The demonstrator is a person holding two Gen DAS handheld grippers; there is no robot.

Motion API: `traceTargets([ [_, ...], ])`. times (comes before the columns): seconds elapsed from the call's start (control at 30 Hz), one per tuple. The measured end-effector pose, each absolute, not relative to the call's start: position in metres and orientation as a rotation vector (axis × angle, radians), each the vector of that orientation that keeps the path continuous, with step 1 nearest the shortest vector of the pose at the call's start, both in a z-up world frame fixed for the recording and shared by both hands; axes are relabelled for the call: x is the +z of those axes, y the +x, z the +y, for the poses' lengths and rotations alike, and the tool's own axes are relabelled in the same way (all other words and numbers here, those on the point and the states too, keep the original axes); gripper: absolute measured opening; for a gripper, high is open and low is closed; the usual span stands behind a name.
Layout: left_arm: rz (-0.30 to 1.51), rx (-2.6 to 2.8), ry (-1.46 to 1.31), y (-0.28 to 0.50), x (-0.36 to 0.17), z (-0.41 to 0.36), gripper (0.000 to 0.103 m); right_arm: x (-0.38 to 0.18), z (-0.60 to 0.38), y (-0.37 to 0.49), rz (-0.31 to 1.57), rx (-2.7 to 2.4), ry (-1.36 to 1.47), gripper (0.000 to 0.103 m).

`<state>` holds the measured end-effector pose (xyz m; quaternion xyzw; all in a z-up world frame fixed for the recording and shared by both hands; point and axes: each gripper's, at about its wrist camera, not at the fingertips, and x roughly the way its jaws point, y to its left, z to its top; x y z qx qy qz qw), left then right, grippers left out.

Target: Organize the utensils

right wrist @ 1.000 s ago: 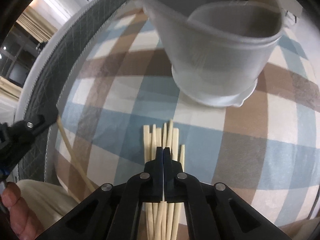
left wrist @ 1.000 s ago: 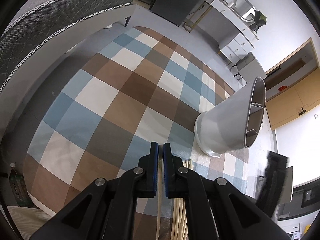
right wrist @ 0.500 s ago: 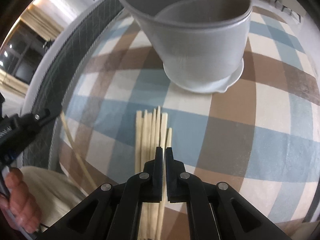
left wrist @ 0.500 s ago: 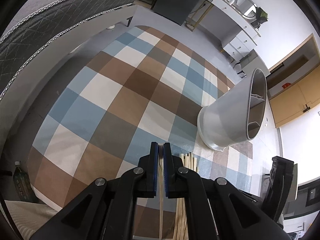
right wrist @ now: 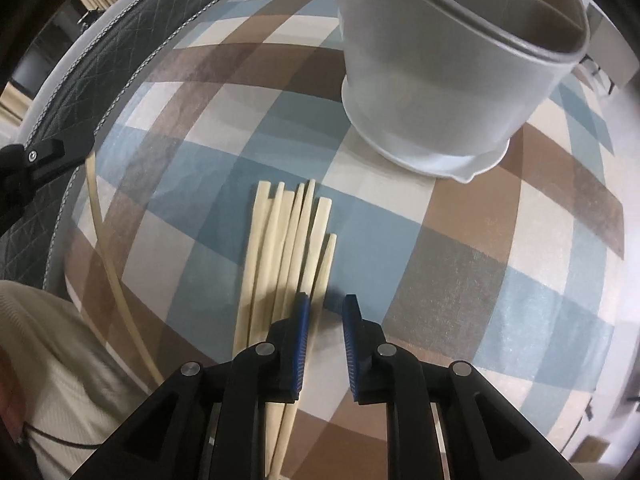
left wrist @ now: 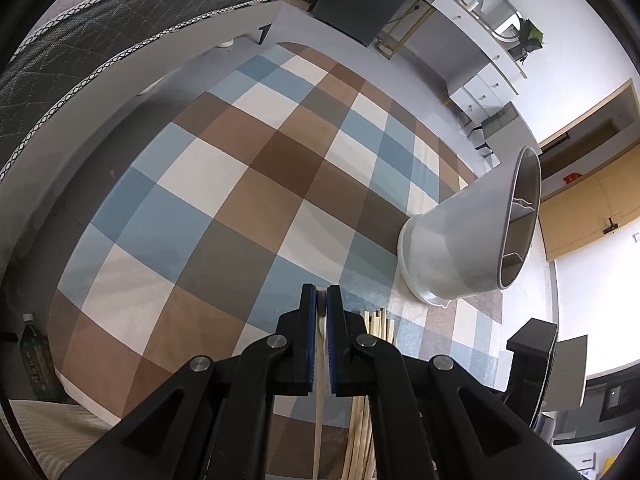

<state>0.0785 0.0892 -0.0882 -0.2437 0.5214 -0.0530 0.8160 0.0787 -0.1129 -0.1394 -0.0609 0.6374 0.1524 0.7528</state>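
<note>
Seven chopsticks lie side by side in one bundle at the middle of the right wrist view. One more chopstick, at 9 o'clock there, makes eight. One holder stands at 1 o'clock, with at least two compartments showing. There are two tongs, one bottle at 8 o'clock in the left wrist view, and one checked cloth.
</note>
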Motion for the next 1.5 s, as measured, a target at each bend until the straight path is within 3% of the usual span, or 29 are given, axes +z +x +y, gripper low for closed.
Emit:
traceTargets([
  [0.3,1.111,-0.121,-0.527,0.080,-0.086,0.089,0.000,-0.139,-0.107,0.076,1.394,0.327,-0.232,0.014],
  [0.43,1.108,-0.112,-0.535,0.080,-0.086,0.092,0.000,-0.139,-0.089,0.072,1.382,0.310,-0.258,0.027],
  [0.5,1.112,-0.108,-0.537,0.079,-0.087,0.094,0.000,-0.139,-0.080,0.070,1.361,0.304,-0.273,0.028],
  [0.6,1.115,-0.103,-0.535,0.078,-0.086,0.095,0.000,-0.138,-0.074,0.069,1.322,0.296,-0.251,0.020],
  [0.63,1.111,-0.105,-0.530,0.077,-0.084,0.095,0.000,-0.137,-0.073,0.069,1.305,0.299,-0.250,0.006],
  [0.67,1.107,-0.106,-0.525,0.077,-0.083,0.095,0.000,-0.137,-0.073,0.069,1.294,0.300,-0.250,0.005],
  [0.97,1.061,-0.143,-0.405,0.063,-0.065,0.077,0.000,-0.089,-0.118,0.064,1.040,0.329,0.041,0.005],
  [1.23,1.001,-0.205,-0.256,0.047,-0.034,0.048,0.000,-0.039,-0.153,0.028,0.796,0.367,0.124,0.004],
  [1.5,0.999,-0.210,-0.187,0.035,-0.025,0.030,0.000,-0.028,-0.182,0.012,0.703,0.390,0.186,0.000],
])
